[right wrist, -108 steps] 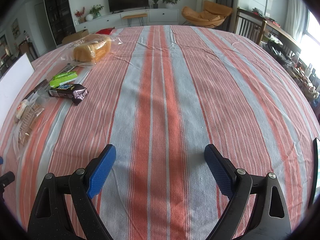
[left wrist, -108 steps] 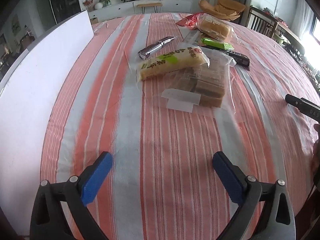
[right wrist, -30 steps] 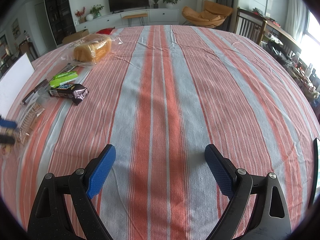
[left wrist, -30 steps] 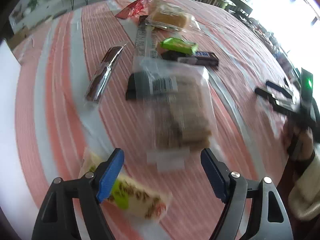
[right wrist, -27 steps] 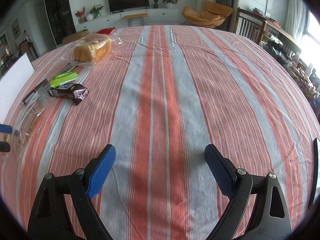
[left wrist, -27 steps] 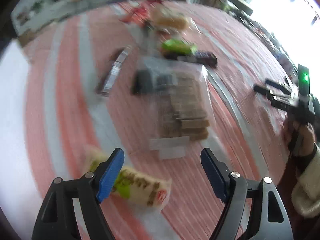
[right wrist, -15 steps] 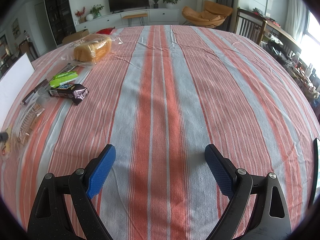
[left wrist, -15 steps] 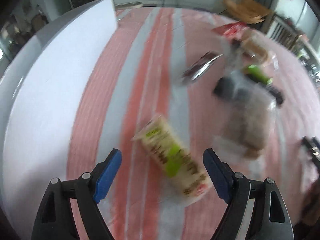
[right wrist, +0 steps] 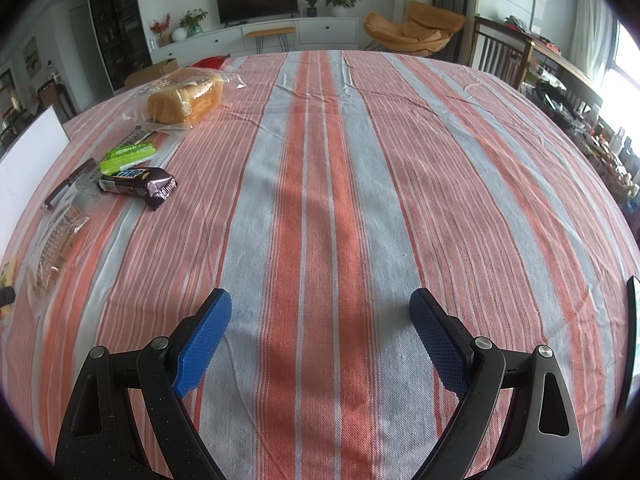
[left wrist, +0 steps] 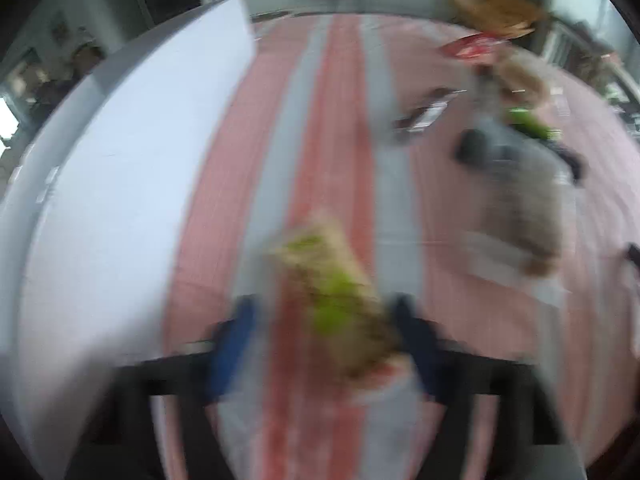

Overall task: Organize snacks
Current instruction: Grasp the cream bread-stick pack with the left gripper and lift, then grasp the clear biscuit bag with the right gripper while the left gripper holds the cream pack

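The left wrist view is blurred by motion. A yellow and green snack pack (left wrist: 340, 300) lies on the striped cloth between the open jaws of my left gripper (left wrist: 324, 320). A clear bag of brown biscuits (left wrist: 524, 208) lies to the right, with dark bars (left wrist: 424, 114) and a green bar (left wrist: 528, 122) beyond. My right gripper (right wrist: 320, 320) is open and empty over bare cloth. In the right wrist view a bread loaf bag (right wrist: 186, 94), a green bar (right wrist: 128, 156), a dark chocolate bar (right wrist: 138, 184) and the biscuit bag (right wrist: 56, 240) lie at the left.
A white board or box (left wrist: 120, 200) stands along the left side of the table, also in the right wrist view (right wrist: 28, 160). A red packet (left wrist: 472, 46) lies at the far end. Chairs and a TV cabinet stand beyond the table.
My left gripper has moved forward and down onto the yellow and green pack, which now sits between its jaws. The right gripper has not moved.
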A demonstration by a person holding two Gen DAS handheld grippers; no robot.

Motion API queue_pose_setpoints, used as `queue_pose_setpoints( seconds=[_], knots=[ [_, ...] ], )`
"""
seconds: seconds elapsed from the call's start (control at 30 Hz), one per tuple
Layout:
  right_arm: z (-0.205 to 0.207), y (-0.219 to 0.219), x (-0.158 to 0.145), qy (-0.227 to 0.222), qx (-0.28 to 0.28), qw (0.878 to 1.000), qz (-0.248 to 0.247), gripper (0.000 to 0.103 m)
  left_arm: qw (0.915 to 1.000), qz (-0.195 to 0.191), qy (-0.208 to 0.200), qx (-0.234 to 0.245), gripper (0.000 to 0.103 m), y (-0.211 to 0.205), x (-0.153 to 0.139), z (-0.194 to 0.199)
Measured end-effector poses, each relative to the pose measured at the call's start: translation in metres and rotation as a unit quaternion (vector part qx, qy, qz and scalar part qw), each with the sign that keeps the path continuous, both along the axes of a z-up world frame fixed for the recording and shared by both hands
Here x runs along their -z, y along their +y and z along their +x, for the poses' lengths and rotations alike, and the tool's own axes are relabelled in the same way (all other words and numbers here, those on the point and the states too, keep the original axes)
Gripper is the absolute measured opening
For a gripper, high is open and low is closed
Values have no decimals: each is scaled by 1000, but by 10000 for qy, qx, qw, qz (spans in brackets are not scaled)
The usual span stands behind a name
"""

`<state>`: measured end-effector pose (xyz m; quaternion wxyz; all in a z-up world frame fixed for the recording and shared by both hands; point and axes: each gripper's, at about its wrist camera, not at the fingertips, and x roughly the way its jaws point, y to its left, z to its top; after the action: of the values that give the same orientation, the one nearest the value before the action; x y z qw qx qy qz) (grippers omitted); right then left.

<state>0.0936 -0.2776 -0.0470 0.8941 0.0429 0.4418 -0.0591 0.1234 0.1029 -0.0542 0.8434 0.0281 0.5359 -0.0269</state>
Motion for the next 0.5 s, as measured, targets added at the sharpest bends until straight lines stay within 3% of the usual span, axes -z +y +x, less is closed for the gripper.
queue_pose_setpoints(
  seconds=[0.03,0.1,0.2,0.23,0.27,0.3,0.33,0.37,0.5],
  knots=[
    [0,0,0,0,-1,10000,1,93,10000,-11,8,27,29,-2,-2,-1],
    [0,1,0,13,-39,10000,1,94,9999,98,-93,49,28,-4,-3,-6],
    [-4,4,-3,195,-10,9998,73,94,9993,-266,-242,-116,28,2,-3,-16],
    [-7,6,-7,284,85,9988,396,94,9987,-363,-323,-149,28,6,-6,-20],
    [-12,12,-15,254,91,9927,1172,94,9981,-422,-422,-176,28,9,-9,-20],
    [-13,20,-19,222,52,9862,1642,94,9972,-470,-541,-203,28,13,-13,-25],
    [-9,39,-25,258,-60,9781,2062,94,9959,-567,-664,-235,28,17,-17,-30],
    [-3,58,-29,338,-169,9756,2165,94,9950,-638,-722,-260,28,20,-21,-31],
    [53,159,-32,756,-385,9779,1911,93,9906,-892,-987,-328,28,30,-34,-46]
  ],
)
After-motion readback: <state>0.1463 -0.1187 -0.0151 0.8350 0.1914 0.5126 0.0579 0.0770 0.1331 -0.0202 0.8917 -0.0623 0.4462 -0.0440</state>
